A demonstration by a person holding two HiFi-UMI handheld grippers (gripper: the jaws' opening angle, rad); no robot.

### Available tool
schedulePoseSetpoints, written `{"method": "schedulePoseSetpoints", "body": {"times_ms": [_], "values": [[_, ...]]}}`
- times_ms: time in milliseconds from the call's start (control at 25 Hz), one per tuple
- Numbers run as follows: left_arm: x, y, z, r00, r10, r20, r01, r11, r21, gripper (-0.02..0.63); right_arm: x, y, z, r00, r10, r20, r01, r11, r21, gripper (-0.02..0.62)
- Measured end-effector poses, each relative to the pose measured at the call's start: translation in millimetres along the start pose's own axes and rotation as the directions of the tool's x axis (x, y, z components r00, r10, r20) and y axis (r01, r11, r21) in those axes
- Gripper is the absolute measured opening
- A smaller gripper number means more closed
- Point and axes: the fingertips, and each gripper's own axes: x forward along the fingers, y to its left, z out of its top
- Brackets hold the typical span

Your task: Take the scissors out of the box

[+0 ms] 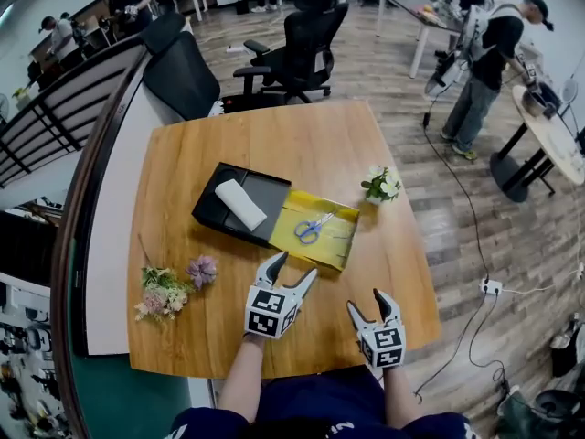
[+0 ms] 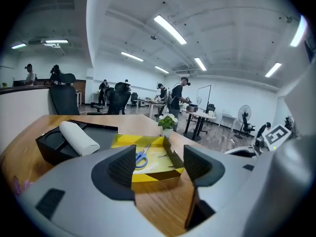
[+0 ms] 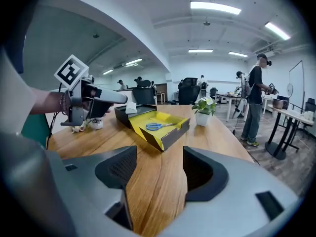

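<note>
Blue-handled scissors (image 1: 313,228) lie flat inside an open box with a yellow lining (image 1: 335,248) in the middle of the wooden table (image 1: 311,135); they also show as scissors (image 2: 142,156) and scissors (image 3: 159,126). My left gripper (image 1: 293,271) hovers open just in front of the box's near wall, with nothing between its jaws. My right gripper (image 1: 367,303) is open too, farther right and nearer the table's front edge, a short way from the box (image 3: 168,136).
The box's black lid (image 1: 215,210) lies to the left with a white roll (image 1: 240,204) on it. A small potted plant (image 1: 381,186) stands right of the box. A flower bunch (image 1: 169,288) lies at the left. Office chairs (image 1: 297,48) and people stand beyond.
</note>
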Motion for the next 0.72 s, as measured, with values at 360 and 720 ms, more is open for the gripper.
{"method": "schedulePoseSetpoints", "body": {"times_ms": [360, 720], "values": [[36, 9, 27, 0.995, 0.011, -0.097, 0.002, 0.992, 0.127, 0.272, 5, -25, -4, 0.999, 0.040, -0.036, -0.040, 0.999, 0.009, 0.288], [80, 18, 24, 0.960, -0.020, -0.280, 0.105, 0.951, 0.291, 0.242, 6, -33, -30, 0.995, 0.058, -0.085, -0.053, 0.997, 0.064, 0.277]]}}
